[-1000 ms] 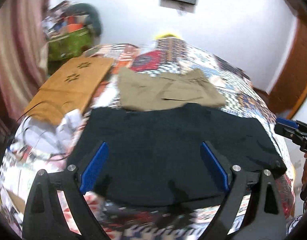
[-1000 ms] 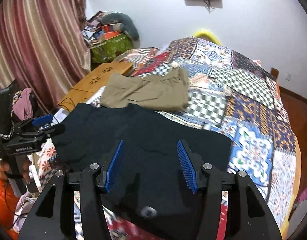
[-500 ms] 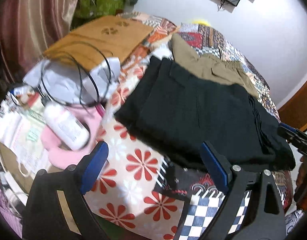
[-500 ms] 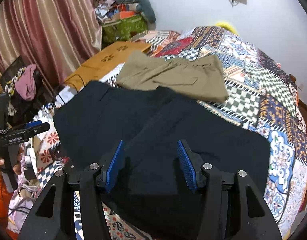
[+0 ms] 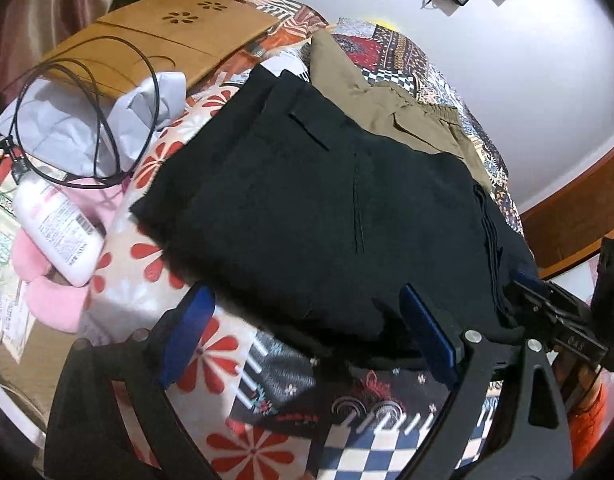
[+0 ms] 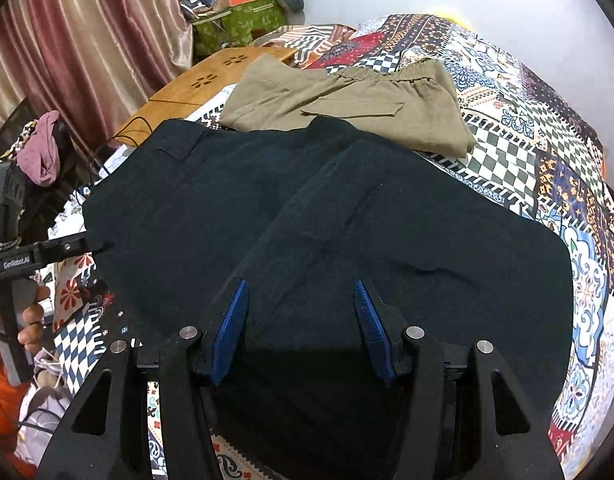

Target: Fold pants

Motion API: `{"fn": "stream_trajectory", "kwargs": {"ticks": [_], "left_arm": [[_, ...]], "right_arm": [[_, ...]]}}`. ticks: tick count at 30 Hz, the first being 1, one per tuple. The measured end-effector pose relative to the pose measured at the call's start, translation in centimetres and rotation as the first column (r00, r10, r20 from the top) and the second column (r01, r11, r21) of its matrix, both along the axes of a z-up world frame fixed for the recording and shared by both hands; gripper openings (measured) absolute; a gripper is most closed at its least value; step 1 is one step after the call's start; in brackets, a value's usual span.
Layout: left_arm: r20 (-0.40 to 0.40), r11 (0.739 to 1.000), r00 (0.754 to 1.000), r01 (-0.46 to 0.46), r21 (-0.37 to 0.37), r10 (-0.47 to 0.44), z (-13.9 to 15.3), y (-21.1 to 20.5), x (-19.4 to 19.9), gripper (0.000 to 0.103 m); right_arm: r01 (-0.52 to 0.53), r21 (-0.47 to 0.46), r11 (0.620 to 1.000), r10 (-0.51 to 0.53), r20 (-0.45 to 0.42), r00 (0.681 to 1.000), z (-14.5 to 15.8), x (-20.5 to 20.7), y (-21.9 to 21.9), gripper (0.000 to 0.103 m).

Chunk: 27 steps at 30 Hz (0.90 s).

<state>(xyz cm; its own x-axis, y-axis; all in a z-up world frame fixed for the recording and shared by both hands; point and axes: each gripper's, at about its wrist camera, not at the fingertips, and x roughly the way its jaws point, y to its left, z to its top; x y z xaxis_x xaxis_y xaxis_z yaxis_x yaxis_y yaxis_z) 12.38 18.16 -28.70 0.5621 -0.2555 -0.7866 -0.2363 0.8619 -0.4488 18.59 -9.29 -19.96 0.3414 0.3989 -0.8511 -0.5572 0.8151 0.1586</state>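
Note:
Black pants (image 5: 315, 208) lie folded in layers on the patterned bedspread (image 5: 275, 412); they also show in the right wrist view (image 6: 347, 232). My left gripper (image 5: 307, 332) is open and empty at the pants' near edge by the bed's corner. My right gripper (image 6: 303, 320) is open and empty, low over the pants' near edge. The right gripper also shows in the left wrist view (image 5: 547, 304) at the pants' right end. The left gripper shows in the right wrist view (image 6: 95, 246) beside the pants' left edge.
Folded khaki pants (image 6: 347, 100) lie beyond the black pants. A wooden lap table (image 5: 159, 40), white paper with a black cable (image 5: 87, 120), a white bottle (image 5: 59, 224) and a pink item (image 5: 55, 300) sit to the left. Curtains (image 6: 87, 32) hang at the left.
My left gripper has swung left and down to the bed's corner, then closer to the pants. My right gripper has moved forward and lower over the pants. Both stay open.

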Motion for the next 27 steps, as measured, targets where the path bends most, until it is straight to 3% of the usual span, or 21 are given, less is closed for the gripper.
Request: {"fn": "stream_trajectory", "kwargs": {"ticks": [8, 10, 13, 15, 16, 17, 19, 22, 27], "left_arm": [[-0.011, 0.993, 0.997, -0.079, -0.092, 0.078, -0.5, 1.4, 1.9, 0.093], [-0.017, 0.989, 0.994, -0.105, -0.1, 0.103, -0.5, 1.7, 2.4, 0.089], [-0.027, 0.989, 0.992, -0.128, -0.074, 0.126, -0.4, 1.9, 3.2, 0.072], [-0.04, 0.99, 0.99, -0.136, -0.044, 0.135, -0.5, 1.9, 3.5, 0.046], [-0.049, 0.989, 0.989, -0.141, -0.041, 0.139, -0.6, 2.1, 3.6, 0.038], [-0.058, 0.987, 0.99, -0.137, -0.088, 0.132, -1.0, 2.4, 3.8, 0.029], [-0.064, 0.981, 0.988, -0.146, -0.126, 0.139, -1.3, 2.7, 3.8, 0.026], [-0.041, 0.99, 0.992, -0.124, -0.065, 0.121, -0.6, 2.0, 3.7, 0.023], [0.034, 0.99, 0.996, -0.09, 0.112, 0.086, 2.3, 0.0, 3.3, 0.02]], "right_arm": [[-0.001, 0.011, 1.0, 0.001, -0.009, 1.0, -0.1, 0.0, 0.0, 0.051], [-0.002, 0.015, 1.0, 0.002, -0.01, 1.0, -0.1, 0.0, -0.1, 0.052], [-0.004, 0.023, 1.0, 0.005, -0.012, 1.0, -0.1, 0.0, -0.1, 0.052], [-0.005, 0.028, 1.0, 0.005, -0.013, 1.0, -0.1, 0.0, -0.1, 0.052], [-0.004, 0.03, 1.0, 0.005, -0.014, 1.0, -0.1, 0.0, -0.2, 0.052], [-0.004, 0.033, 0.999, 0.004, -0.015, 1.0, -0.1, 0.0, -0.2, 0.052], [-0.003, 0.037, 0.999, 0.004, -0.016, 1.0, -0.2, 0.0, -0.3, 0.052], [-0.001, 0.043, 0.999, 0.002, -0.02, 1.0, -0.1, 0.0, -0.4, 0.051], [0.01, 0.065, 0.998, -0.009, -0.022, 1.0, 0.3, 0.0, -0.7, 0.051]]}}
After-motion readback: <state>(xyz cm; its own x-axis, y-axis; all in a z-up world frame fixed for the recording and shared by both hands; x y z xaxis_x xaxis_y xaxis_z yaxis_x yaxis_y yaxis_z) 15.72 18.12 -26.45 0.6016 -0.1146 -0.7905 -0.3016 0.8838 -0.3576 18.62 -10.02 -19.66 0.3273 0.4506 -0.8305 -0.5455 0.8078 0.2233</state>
